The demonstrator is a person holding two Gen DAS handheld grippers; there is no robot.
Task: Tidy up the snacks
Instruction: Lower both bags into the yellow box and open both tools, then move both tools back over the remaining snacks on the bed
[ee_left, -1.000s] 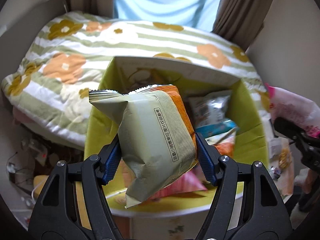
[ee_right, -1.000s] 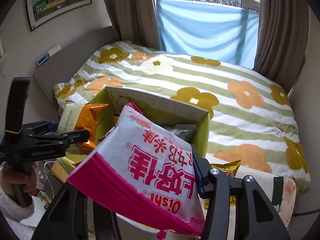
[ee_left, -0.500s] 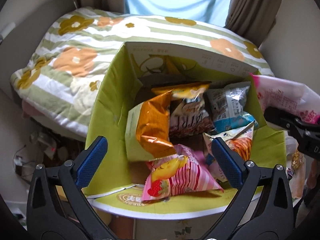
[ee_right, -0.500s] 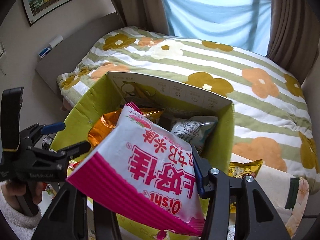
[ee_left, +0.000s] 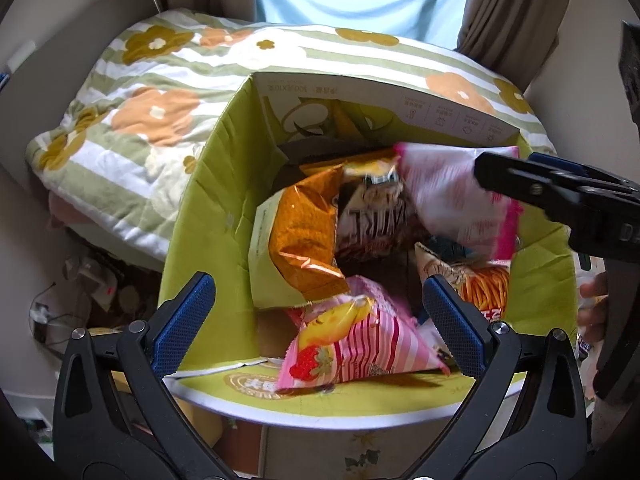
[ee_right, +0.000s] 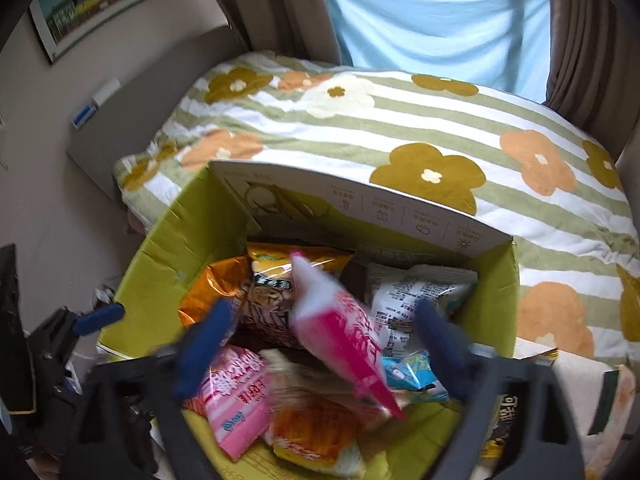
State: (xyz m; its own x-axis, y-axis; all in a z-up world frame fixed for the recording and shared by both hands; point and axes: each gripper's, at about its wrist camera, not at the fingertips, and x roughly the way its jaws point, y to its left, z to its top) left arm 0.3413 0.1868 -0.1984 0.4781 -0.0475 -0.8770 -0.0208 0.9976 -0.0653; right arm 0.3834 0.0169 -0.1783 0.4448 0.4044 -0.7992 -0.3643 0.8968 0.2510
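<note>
Dropping a pink-and-white foil snack bag [ee_right: 340, 328] into the green cardboard box [ee_left: 200, 208], already mostly full. My right gripper [ee_right: 320, 344] and left gripper [ee_left: 316, 316] both gape wide, empty. I judge little left: a yellow packet [ee_right: 508, 420] outside.

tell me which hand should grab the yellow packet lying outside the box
Probably right. The yellow packet lies just outside the right wall of the box, next to the right gripper; the left gripper is over the opposite side. Both jaws are open.

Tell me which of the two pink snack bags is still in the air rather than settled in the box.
The pink-and-white bag, motion-blurred between the right gripper's open fingers. The striped strawberry bag already lies at the box's front.
</note>
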